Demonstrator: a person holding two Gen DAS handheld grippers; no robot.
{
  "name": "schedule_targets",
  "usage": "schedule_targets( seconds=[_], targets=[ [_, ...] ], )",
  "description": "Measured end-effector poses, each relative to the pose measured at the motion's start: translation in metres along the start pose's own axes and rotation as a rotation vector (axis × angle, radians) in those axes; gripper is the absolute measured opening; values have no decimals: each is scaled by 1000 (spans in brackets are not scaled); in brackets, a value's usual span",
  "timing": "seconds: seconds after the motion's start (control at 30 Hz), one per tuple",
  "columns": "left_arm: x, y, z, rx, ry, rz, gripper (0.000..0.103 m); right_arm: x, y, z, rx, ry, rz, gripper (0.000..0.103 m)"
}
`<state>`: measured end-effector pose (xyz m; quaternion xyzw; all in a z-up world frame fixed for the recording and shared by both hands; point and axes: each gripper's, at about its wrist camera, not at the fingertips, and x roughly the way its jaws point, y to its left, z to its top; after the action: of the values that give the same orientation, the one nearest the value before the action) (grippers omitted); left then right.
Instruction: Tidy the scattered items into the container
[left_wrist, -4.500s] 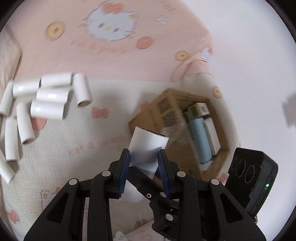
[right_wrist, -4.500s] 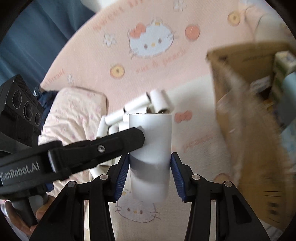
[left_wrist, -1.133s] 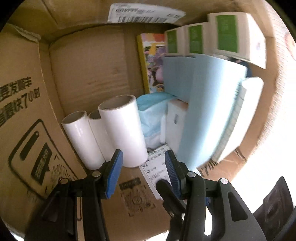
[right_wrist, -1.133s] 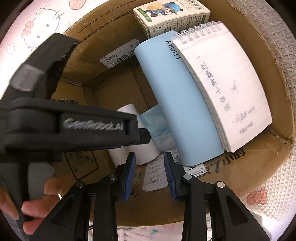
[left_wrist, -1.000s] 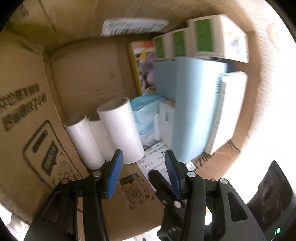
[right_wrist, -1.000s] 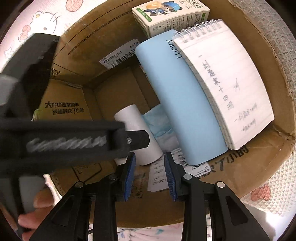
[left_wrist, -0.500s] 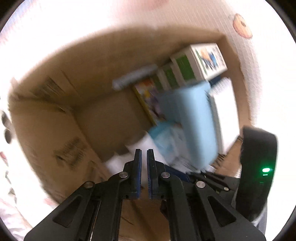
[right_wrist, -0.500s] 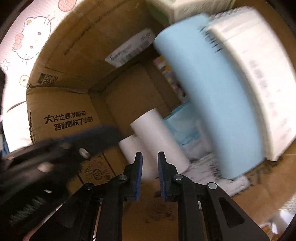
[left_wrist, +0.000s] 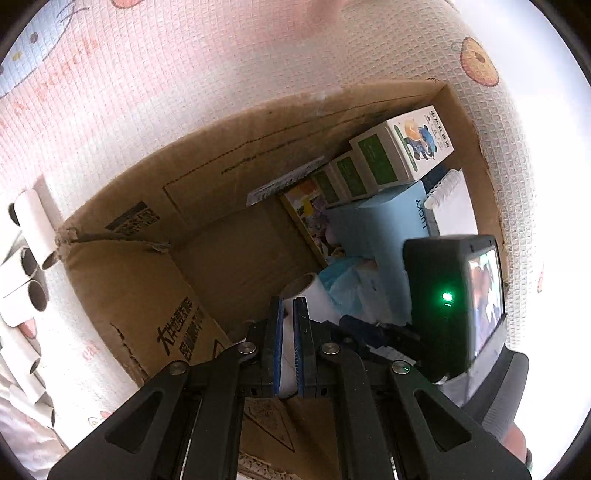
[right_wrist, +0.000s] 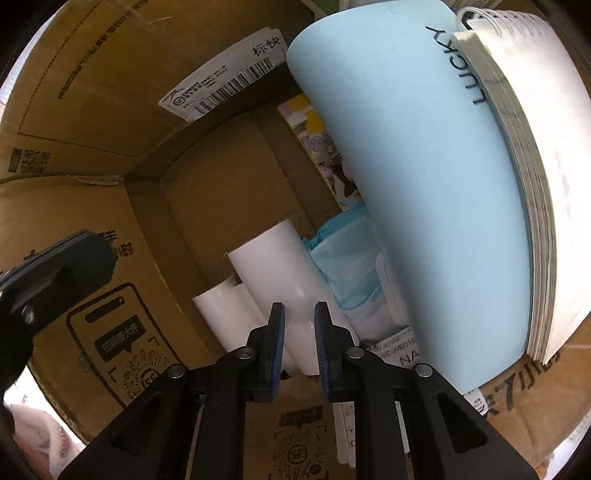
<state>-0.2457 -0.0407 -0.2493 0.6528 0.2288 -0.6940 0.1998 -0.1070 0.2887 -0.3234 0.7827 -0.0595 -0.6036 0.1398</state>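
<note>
Both jaws closed, empty, above box (left_wrist: 122, 280).

In the left wrist view the white tubes in the cardboard box (left_wrist: 122, 295) are mostly hidden behind the left gripper's fingers (left_wrist: 276, 339); only one tube's open end (left_wrist: 304, 286) shows above them. The right gripper's housing (left_wrist: 450, 302) covers the lower part of the blue book (left_wrist: 388, 229) and the spiral notebook (left_wrist: 452, 206). The loose tubes on the bed cover (left_wrist: 31, 266) are cut off by the left edge. In the right wrist view the notebook (right_wrist: 546, 184) runs out of frame at right, the colourful booklet (right_wrist: 325, 147) is largely hidden behind the blue book, and the dark shape at left (right_wrist: 51, 280) is blurred. The box's printed labels are too small to read.
</note>
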Motion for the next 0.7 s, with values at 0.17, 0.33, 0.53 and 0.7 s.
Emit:
schedule_targets(
  seconds=[0.17,0.33,0.53,0.7],
  targets=[
    [-24,3,-3,-2,-17,32,6,2,3,8,-49,14,-59,13],
    [-29,5,-4,-13,-20,48,6,3,7,12,-103,24,-116,13],
    [-48,13,-14,-36,-45,52,6,14,10,20,-118,60,-177,13],
    [-60,26,-19,-85,-37,52,6,-5,3,17,-123,55,-81,13]
  ],
)
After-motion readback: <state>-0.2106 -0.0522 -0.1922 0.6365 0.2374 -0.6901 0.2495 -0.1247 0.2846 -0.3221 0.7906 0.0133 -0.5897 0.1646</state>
